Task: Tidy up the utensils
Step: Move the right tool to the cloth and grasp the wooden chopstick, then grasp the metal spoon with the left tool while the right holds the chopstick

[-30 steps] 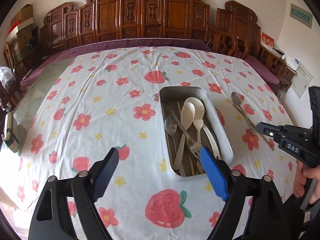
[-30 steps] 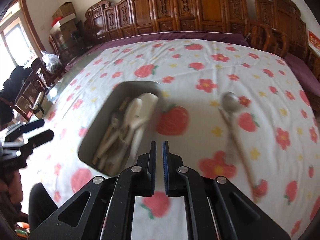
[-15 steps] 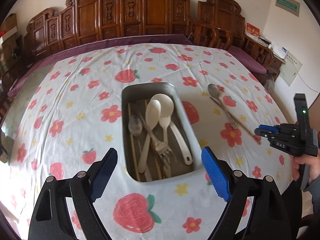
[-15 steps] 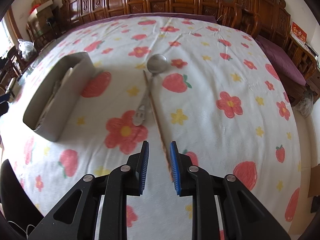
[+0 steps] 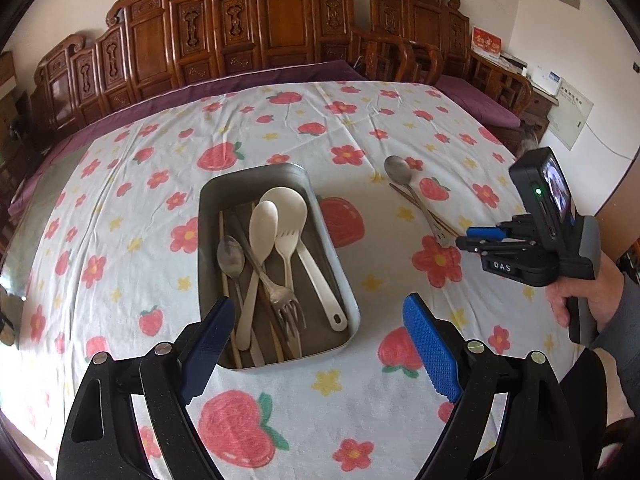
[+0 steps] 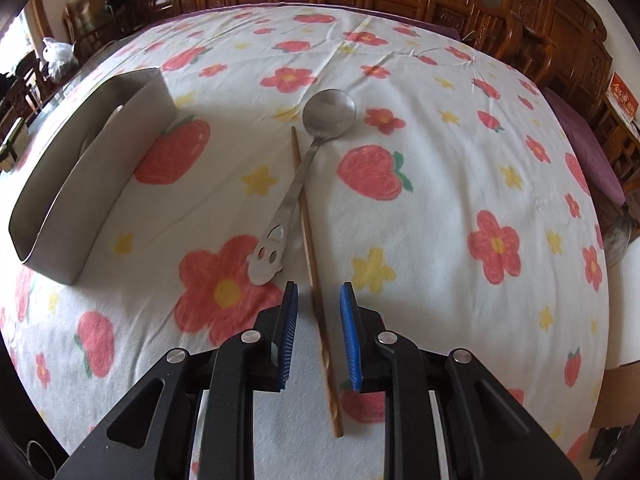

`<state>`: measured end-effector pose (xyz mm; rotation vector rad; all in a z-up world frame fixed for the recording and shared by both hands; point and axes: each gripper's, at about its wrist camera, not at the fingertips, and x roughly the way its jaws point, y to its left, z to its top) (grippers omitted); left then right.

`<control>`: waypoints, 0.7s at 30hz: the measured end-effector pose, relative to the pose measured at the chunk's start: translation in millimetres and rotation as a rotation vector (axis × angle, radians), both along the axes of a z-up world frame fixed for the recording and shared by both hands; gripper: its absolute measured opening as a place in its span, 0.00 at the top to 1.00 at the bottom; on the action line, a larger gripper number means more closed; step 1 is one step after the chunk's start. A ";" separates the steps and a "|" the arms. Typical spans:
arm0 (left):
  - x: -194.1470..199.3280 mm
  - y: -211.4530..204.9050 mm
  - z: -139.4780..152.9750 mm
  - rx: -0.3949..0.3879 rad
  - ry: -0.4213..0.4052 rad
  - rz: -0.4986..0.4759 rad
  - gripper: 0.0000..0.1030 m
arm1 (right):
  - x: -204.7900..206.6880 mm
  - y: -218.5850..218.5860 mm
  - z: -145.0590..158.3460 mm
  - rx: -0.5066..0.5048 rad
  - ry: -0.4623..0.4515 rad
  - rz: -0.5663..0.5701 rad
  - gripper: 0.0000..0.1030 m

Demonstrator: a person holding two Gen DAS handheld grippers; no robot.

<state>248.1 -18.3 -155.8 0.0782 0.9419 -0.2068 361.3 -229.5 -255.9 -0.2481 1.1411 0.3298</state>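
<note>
Right tool [image 6: 316, 328] low over the surface, blue ribbed pads closing around a wooden chopstick [image 6: 310, 236] but not yet pressing it; nothing held. Chopstick just right of the metal tray [image 6: 100, 176], touching a steel spoon [image 6: 316, 136] along its handle. Likely light, stiff, thin and prone to rolling; best pinched near the thicker near end, clear of the spoon. Spoon smooth, flat-handled with cutouts, probably slippery. Left tool [image 5: 316, 344] spread wide and empty, above the tray's [image 5: 344, 288] near end. Inside the tray: cream plastic spoons, a plastic fork, a metal fork, a metal spoon, chopsticks. Tray sitting on a strawberry-print cloth [image 5: 360, 420], soft and creased.
</note>
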 end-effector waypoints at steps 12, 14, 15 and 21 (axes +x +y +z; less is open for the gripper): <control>6.1 -45.5 -5.9 0.023 0.016 -0.075 0.20 | -50.0 -38.0 4.1 0.038 0.064 -0.045 0.95; 9.3 -56.5 -8.2 0.023 0.022 -0.092 0.20 | -58.6 -50.5 5.1 0.042 0.059 -0.077 0.95; 11.7 -63.1 -9.7 0.022 0.025 -0.100 0.20 | -61.8 -57.7 6.5 0.047 0.050 -0.101 0.95; 31.4 -101.3 -22.0 0.055 0.034 -0.135 0.20 | -71.6 -82.1 14.1 0.103 0.006 -0.158 0.95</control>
